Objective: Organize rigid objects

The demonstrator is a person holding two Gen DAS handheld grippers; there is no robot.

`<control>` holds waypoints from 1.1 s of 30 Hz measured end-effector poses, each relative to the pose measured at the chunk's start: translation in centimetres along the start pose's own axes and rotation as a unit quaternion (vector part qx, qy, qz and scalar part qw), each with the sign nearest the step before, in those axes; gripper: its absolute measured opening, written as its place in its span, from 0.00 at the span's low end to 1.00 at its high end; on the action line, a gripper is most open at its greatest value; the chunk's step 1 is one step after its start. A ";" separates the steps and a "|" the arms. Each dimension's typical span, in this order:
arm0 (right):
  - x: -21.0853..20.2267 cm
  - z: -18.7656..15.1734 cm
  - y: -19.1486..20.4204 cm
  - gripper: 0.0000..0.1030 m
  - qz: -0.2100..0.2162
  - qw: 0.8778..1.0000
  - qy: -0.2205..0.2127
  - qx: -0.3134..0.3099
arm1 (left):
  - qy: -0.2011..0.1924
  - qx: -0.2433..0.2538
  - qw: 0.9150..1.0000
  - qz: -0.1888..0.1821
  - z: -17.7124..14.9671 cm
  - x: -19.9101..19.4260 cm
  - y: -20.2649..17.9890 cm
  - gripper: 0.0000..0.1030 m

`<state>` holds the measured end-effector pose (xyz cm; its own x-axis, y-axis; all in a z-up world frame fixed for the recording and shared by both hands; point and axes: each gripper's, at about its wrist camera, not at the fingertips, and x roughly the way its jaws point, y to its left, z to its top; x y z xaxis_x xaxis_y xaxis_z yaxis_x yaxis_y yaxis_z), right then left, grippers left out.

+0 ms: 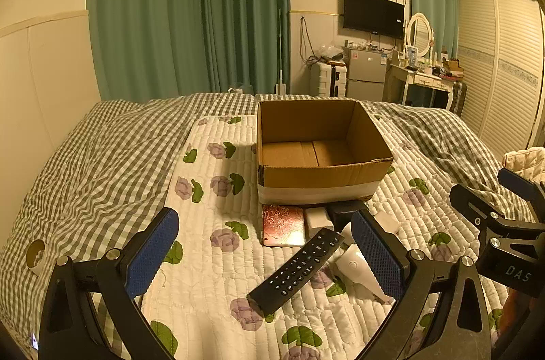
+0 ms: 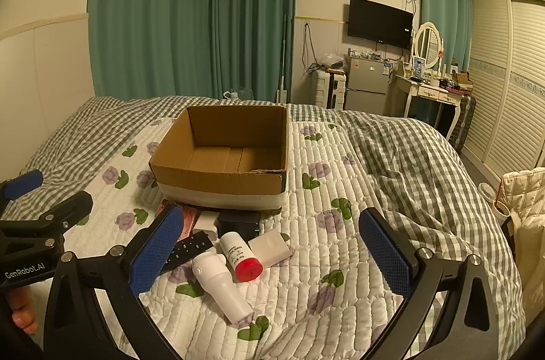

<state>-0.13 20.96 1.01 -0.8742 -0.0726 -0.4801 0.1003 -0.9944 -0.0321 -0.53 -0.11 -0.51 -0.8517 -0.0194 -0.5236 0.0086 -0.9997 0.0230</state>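
Observation:
An empty cardboard box (image 1: 327, 179) (image 2: 218, 182) stands open on the flowered quilt. In front of it lie a black remote (image 1: 296, 271) (image 2: 187, 249), a pink patterned case (image 1: 283, 225), a small white box (image 1: 318, 220) (image 2: 270, 245), a black block (image 1: 345, 211) (image 2: 238, 223), a white handheld device (image 1: 357, 271) (image 2: 221, 285) and a white bottle with a red cap (image 2: 240, 256). My left gripper (image 1: 267, 256) is open, hovering over the remote. My right gripper (image 2: 272, 257) is open above the bottle and white device. Neither holds anything.
The bed has a grey checked cover (image 1: 85, 162) around the quilt. A tape roll (image 1: 35, 254) lies at the left. A cream bag (image 2: 524, 206) sits off the bed's right side. Curtains, fridge, dresser and wardrobe stand beyond.

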 end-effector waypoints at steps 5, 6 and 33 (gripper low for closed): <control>0.0 -0.1 -0.1 1.00 0.000 1.000 0.000 0.000 | 0.000 0.000 1.000 0.000 0.0 0.0 0.0 1.00; 0.0 -0.1 -0.1 1.00 0.001 1.000 0.000 0.000 | 0.000 0.000 1.000 0.000 0.0 0.0 -0.1 1.00; -0.1 -0.4 0.1 1.00 0.000 1.000 0.000 -0.012 | 0.005 -0.005 1.000 -0.008 -0.2 -0.5 -0.2 1.00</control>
<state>0.16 20.93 0.66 -0.8742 -0.0717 -0.4802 0.1109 -0.9924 -0.0537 -0.03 0.11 -0.39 -0.8469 -0.0033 -0.5317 -0.0001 -1.0000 0.0063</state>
